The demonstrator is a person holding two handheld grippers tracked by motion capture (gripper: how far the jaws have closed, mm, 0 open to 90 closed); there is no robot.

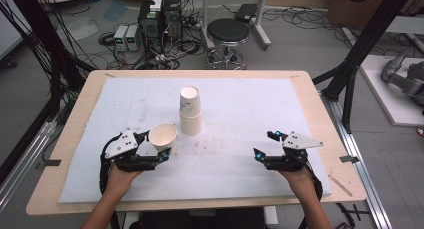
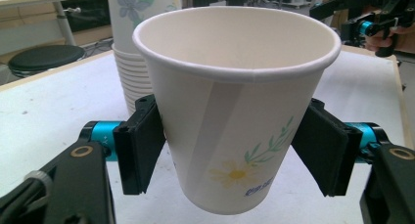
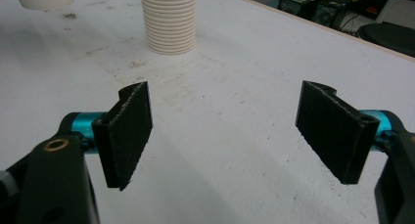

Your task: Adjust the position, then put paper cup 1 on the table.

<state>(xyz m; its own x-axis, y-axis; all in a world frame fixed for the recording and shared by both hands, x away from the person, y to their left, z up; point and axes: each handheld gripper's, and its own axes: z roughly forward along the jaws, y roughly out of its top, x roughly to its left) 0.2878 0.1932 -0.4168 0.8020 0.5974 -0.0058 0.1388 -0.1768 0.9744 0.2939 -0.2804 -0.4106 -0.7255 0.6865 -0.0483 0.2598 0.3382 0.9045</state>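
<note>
Left of centre in the high view, the left gripper [image 1: 159,150] holds a single paper cup [image 1: 163,135] upright, just clear of the white mat [image 1: 240,104]. Its own view shows the two black pads [image 2: 142,150] pressing the cup's [image 2: 235,111] flowered wall from both sides, jaws partly closed around it. Just above and right of that cup in the high view stands the stack of cups [image 1: 190,110], upright at the middle of the mat and apart from the held cup. At lower right the right gripper [image 1: 266,145] hangs over bare mat, its jaws wide apart with nothing between them, as its own view confirms [image 3: 225,136]. By my reading, one cup is separated from the stack and in hand; setting it down somewhere on the mat remains, and the right gripper has no share yet.
</note>
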